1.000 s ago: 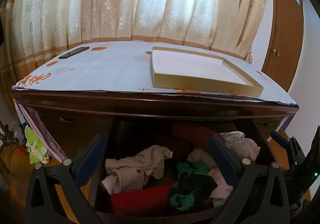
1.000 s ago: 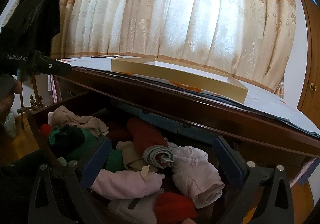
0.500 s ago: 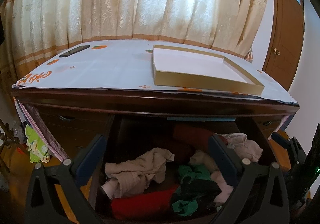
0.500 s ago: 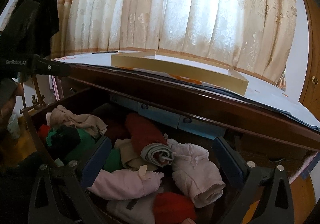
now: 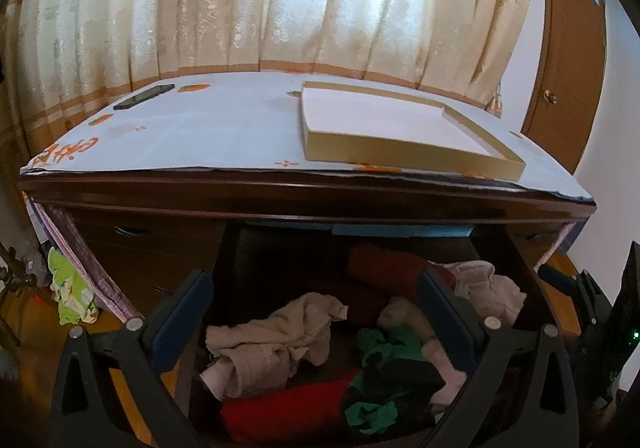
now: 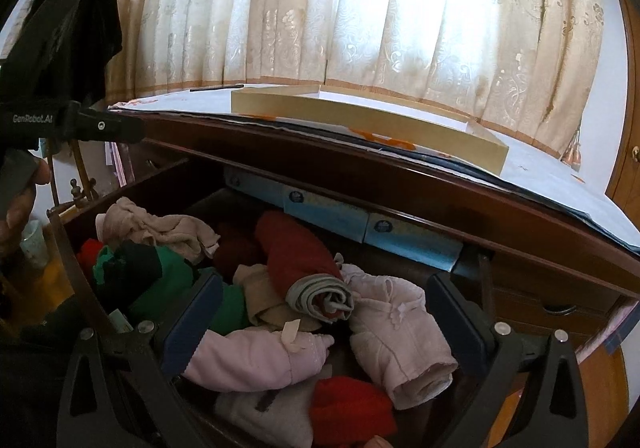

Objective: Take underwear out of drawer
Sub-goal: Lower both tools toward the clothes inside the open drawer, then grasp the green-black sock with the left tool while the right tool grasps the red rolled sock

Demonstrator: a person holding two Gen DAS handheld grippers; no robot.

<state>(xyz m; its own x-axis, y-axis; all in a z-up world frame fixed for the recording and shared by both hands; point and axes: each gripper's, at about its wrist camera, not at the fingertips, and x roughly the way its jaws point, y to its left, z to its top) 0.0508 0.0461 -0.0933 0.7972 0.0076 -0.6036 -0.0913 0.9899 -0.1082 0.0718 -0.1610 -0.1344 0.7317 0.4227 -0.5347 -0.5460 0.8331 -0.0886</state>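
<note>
1. The left gripper (image 5: 312, 304) has black triangular finger frames with cut-outs, silver round screws and dark blue flat pads.
2. The right gripper (image 6: 324, 308) is built the same.
3. The left gripper's black body reads "GenRobot.AI" in white.

Glossy dark wood drawer (image 6: 132, 184), soft cloth underwear (image 6: 400, 344), matt cardboard tray (image 5: 400, 144)

Dark wooden drawer (image 6: 72, 248) pulled open below me, heaped with underwear (image 6: 280, 312), rolled pale pink pieces (image 6: 400, 340) at front right, crumpled beige one (image 5: 272, 340) at left, red (image 5: 280, 416) and green (image 5: 384, 348) bundles between, all loosely tangled
</note>
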